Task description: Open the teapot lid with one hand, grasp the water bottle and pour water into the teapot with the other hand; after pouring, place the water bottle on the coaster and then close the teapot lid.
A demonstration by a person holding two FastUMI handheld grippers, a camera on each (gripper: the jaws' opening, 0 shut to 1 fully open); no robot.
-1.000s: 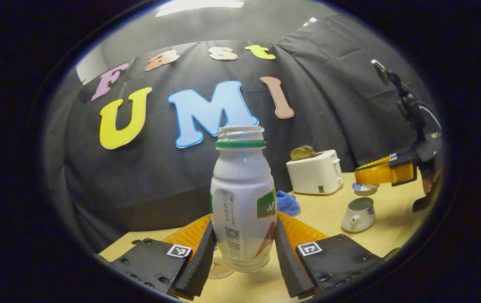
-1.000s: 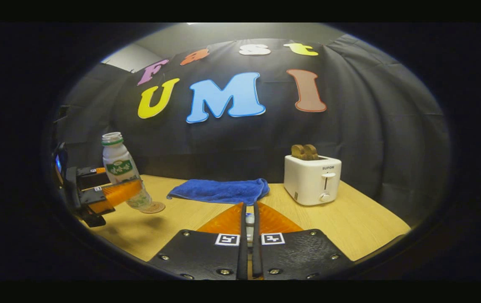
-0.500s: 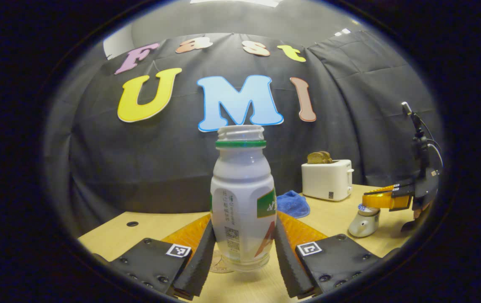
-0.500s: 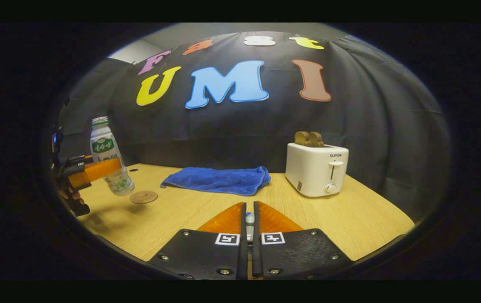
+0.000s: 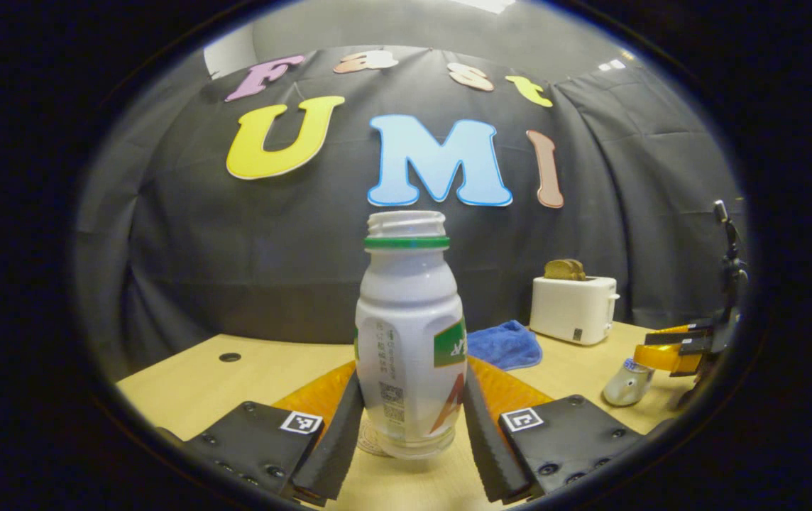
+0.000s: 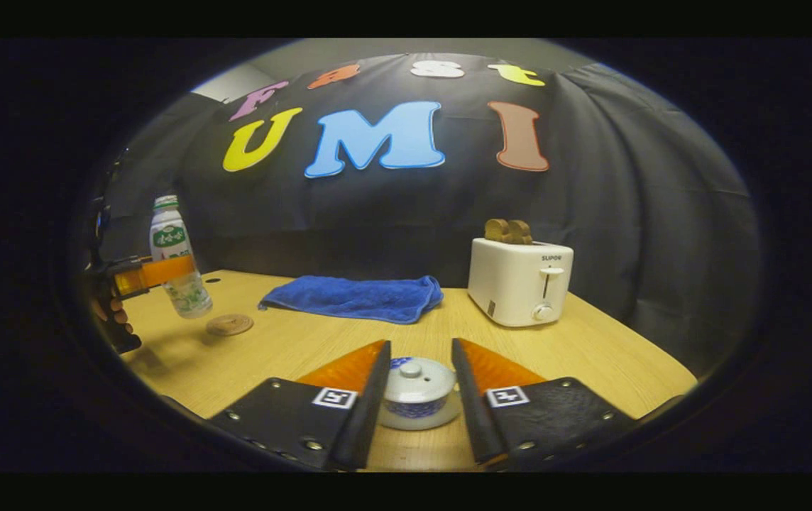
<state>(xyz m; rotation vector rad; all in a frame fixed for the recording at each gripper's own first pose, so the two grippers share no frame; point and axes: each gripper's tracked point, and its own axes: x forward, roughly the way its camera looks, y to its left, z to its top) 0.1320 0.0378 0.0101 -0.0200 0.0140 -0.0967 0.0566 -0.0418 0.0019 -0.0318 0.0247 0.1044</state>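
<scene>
A: Where is the water bottle (image 5: 410, 333), and which way does it point?

B: It stands upright between the left gripper's (image 5: 412, 426) fingers, long axis vertical, open mouth up, cap off. Both fingers press its lower sides, so the grip is clenched on it. In the right gripper view the bottle (image 6: 177, 257) leans slightly, its base off the table (image 6: 590, 362).

A: And the coaster?

B: In the left gripper view the coaster (image 5: 372, 443) shows just behind the bottle's base. From the right gripper view the coaster (image 6: 229, 324) lies flat on the table, close to the bottle's base and a little to the side.

A: The teapot?

B: The teapot (image 6: 419, 401) sits between the right gripper's (image 6: 417, 397) parted fingers with the lid (image 6: 411, 380) on it. The fingers stand apart from it, released. In the left gripper view its spout faces toward the camera's left.

A: What else is on the table?

B: A blue towel (image 6: 356, 298) lies toward the back, and a white toaster (image 6: 519, 280) with bread stands to its right. Bare wood stretches between coaster and teapot. The table's far-right edge runs behind the toaster.
</scene>
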